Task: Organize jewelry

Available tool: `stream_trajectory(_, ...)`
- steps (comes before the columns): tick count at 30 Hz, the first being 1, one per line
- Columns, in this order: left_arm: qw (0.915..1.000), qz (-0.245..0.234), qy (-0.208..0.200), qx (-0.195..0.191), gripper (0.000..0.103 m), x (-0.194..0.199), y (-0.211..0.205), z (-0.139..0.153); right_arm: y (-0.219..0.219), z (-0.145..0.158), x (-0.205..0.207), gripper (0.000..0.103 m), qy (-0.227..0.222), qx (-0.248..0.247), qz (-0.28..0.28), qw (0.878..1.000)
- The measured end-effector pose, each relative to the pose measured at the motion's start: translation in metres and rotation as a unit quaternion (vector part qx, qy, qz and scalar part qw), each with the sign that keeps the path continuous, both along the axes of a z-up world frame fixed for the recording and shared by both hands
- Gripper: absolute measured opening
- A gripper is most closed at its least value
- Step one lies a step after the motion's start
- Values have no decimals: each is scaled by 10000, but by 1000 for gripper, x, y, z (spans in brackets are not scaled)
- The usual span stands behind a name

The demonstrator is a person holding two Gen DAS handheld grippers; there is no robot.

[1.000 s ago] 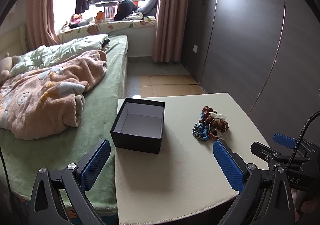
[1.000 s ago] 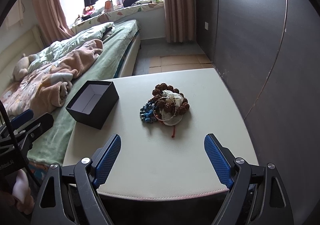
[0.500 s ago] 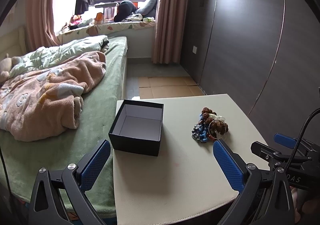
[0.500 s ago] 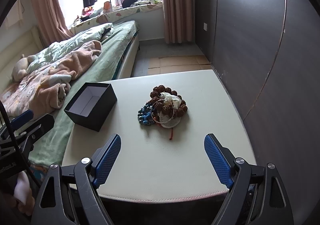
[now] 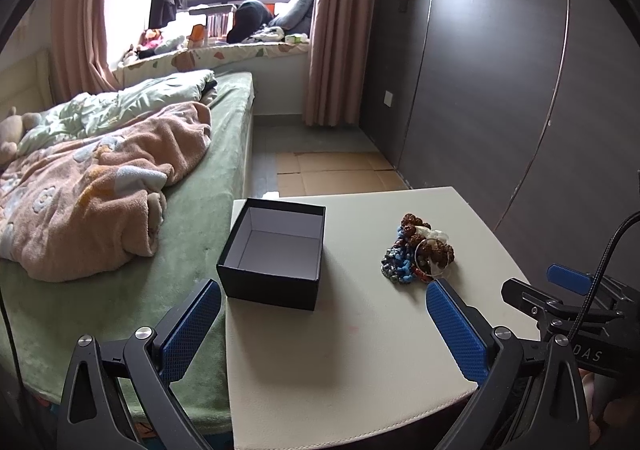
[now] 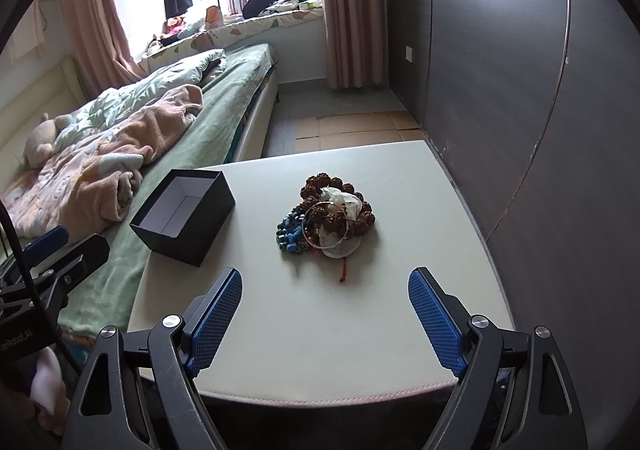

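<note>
- The left claw (image 5: 322, 306) is spread wide, its blue pads apart with nothing between them, hovering above the near edge of the cream worktop (image 5: 360, 370).
- The right claw (image 6: 324, 300) is likewise spread wide and empty, poised above the near part of the worktop, well short of the jewelry.
- The jewelry pile (image 6: 326, 220) lies near the middle of the worktop: brown knobbly beads, blue beads on the pile's left side, a thin metal bangle resting across the top, a pale translucent pouch, and a red cord trailing toward the camera.
- In the left wrist view the same pile (image 5: 418, 254) sits just beyond the tip of the claw's right-hand pad, apart from it.
- An open black box (image 5: 274, 258) with a pale lining stands upright on the worktop's left side, near the edge beside the bed, and it is empty.
- The box (image 6: 184, 216) and the pile are apart, with bare worktop between them.
- A green bed (image 5: 192, 210) with a peach blanket (image 5: 92, 194) runs alongside the worktop on the left.
- A dark wardrobe wall (image 6: 520, 70) stands to the right.
</note>
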State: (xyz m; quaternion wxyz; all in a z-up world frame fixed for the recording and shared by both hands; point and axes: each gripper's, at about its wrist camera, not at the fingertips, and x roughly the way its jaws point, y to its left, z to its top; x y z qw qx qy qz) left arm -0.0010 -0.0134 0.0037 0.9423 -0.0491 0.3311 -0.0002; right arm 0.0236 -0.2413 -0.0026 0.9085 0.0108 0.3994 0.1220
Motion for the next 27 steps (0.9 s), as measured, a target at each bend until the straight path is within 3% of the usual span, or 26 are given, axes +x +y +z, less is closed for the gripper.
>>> stream_trajectory(10,9997,-55,-168,-159,102,0,-4,6,0,1,-1,86,17,20,2,10000)
stream_trajectory(18,9995,-111,-283,-75,101,18,-19,3,-26,6,3,86,31,398,-154,9991)
stream_trajectory(23,9990,-245,-166,-336,99,33,-27,-5,-53,7,15,86,81,746,-407,9964)
stream_trajectory(27,9972,-448,-160,-578,85,47,-37,-7,-70,2,30,86,235,940,-648,9932)
